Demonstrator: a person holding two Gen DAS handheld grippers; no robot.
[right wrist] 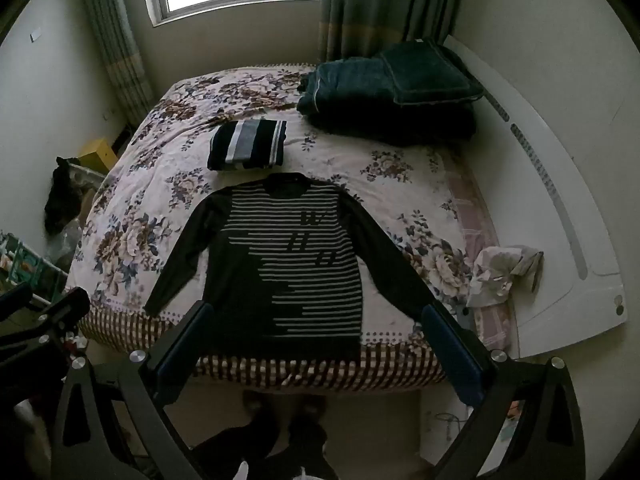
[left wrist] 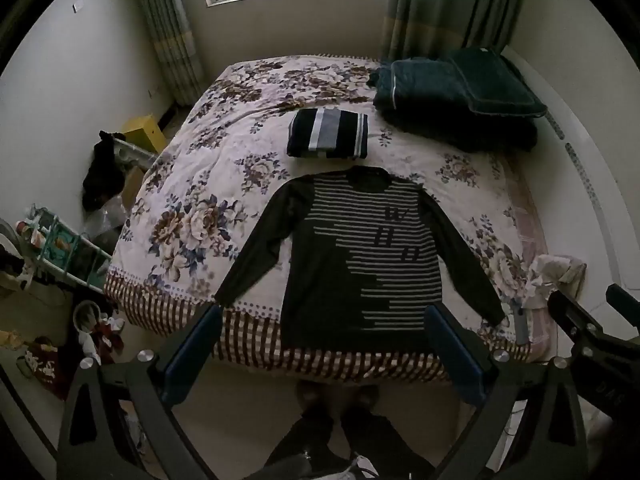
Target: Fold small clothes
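Observation:
A dark long-sleeved sweater with pale stripes (left wrist: 360, 256) (right wrist: 292, 260) lies flat, front up, sleeves spread, at the near edge of the floral bed (left wrist: 208, 208) (right wrist: 132, 232). A folded dark garment with grey and white stripes (left wrist: 328, 134) (right wrist: 248, 144) lies just beyond its collar. My left gripper (left wrist: 324, 320) is open and empty, held high above the near hem. My right gripper (right wrist: 316, 320) is open and empty, also high above the hem. Each gripper shows at the edge of the other's view, the right (left wrist: 592, 332) and the left (right wrist: 44, 320).
A stack of dark green quilts and a pillow (left wrist: 456, 96) (right wrist: 392, 88) sits at the bed's far right. Crumpled pale cloth (left wrist: 556, 276) (right wrist: 504, 276) lies at the right edge. Cluttered racks and a yellow box (left wrist: 144, 132) stand left of the bed. The person's feet (left wrist: 340, 400) stand at the bed's foot.

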